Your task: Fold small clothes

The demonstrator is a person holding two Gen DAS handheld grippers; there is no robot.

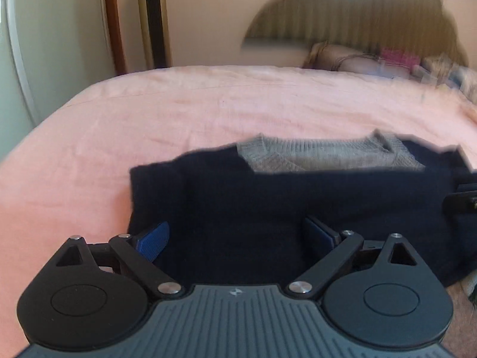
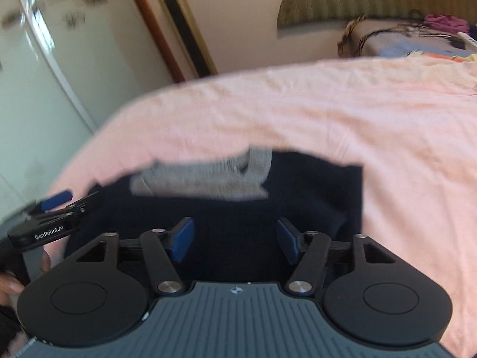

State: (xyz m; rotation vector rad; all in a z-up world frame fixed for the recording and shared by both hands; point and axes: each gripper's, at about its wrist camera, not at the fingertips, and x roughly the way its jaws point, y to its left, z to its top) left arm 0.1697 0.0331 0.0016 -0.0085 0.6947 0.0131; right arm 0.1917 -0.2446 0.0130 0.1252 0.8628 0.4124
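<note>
Now | both claws wide, empty | navy garment beneath left claw, right claw

Cloth under matt plastic, in both of your views

Your dark navy garment looks soft and matt, its grey ribbed knit coarser; the pink sheet is creased cloth. Your left gripper and right gripper show matt black plastic, shiny metal rivets and blue textured pads

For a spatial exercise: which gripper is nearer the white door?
Left. The left gripper is at the door-side edge of the navy garment; the right gripper is farther along it, away from the white door.
</note>
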